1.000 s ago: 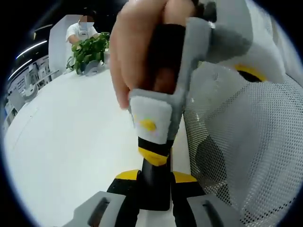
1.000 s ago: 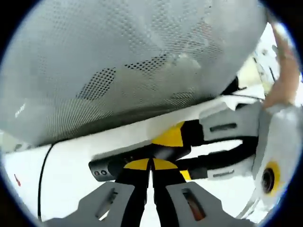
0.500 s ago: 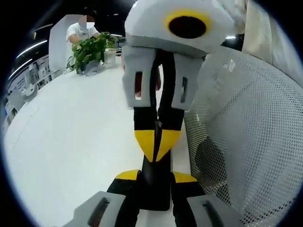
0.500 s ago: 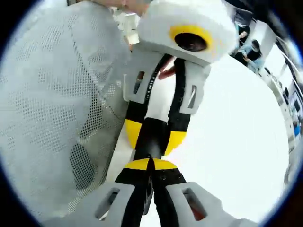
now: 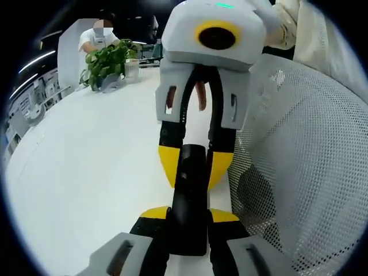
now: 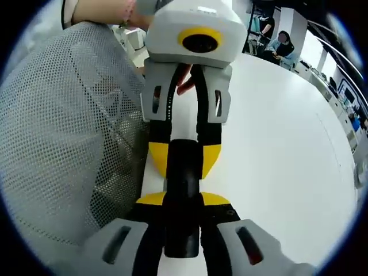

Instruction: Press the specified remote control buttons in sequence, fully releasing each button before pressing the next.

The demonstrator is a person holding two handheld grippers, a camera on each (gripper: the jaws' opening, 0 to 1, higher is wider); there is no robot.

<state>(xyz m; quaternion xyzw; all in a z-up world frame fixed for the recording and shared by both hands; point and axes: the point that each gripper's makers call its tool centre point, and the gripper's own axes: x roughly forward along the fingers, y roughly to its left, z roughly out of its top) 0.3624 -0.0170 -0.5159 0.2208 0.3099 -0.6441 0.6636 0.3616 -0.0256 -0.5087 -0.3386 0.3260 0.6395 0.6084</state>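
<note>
- In the left gripper view, the right gripper (image 5: pixel 194 168) has turned from sideways a second ago, with a hand wrapped around it, to facing the camera head-on.
- Its yellow tips, pressed together in a point half a second ago, now stand apart on either side of the far end of the black remote (image 5: pixel 188 201).
- In the right gripper view, the left gripper's (image 6: pixel 183 208) jaws, shut together before, have parted and now flank the near end of the remote (its other end sits between the opposite yellow tips).
</note>
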